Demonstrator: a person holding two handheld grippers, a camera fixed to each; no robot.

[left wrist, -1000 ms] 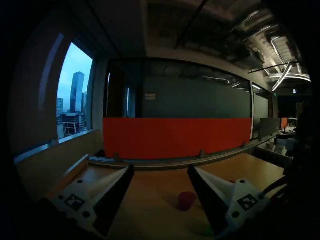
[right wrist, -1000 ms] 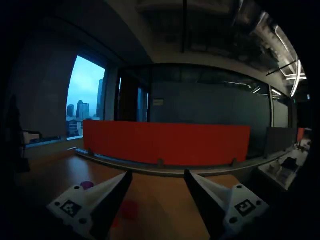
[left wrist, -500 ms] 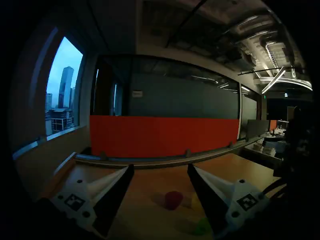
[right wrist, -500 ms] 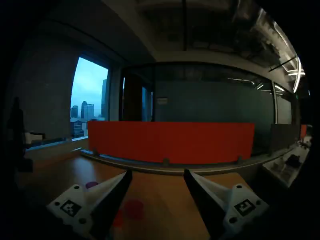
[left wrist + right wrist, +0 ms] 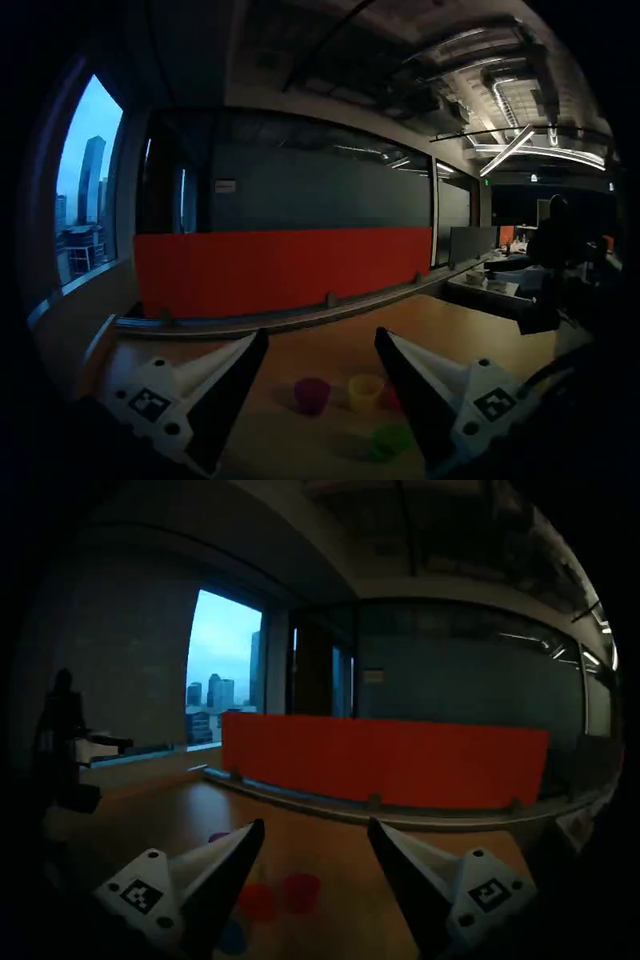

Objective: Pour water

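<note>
The room is dim. My left gripper (image 5: 320, 336) is open over a wooden table (image 5: 448, 316), with nothing between its fingers. Past its tips stand a purple cup (image 5: 312, 394), a yellow cup (image 5: 366, 391), a red cup (image 5: 390, 397) partly behind the right finger, and a green cup (image 5: 391, 438) closer in. My right gripper (image 5: 314, 826) is also open and empty. Beyond it sit two red cups (image 5: 302, 890) (image 5: 256, 901), a blue cup (image 5: 233, 938) low by the left finger, and a purple cup (image 5: 218, 837) farther off.
An orange-red divider panel (image 5: 280, 268) (image 5: 384, 760) runs along the table's far edge, with a window (image 5: 224, 672) to its left. A dark seated person (image 5: 554, 234) is at the far right desks. A dark stand (image 5: 64, 744) rises at the table's left.
The left gripper view has swung right, bringing the yellow, red and green cups into view. The right gripper view has swung left and dipped, showing more cups. Both grippers stay open.
</note>
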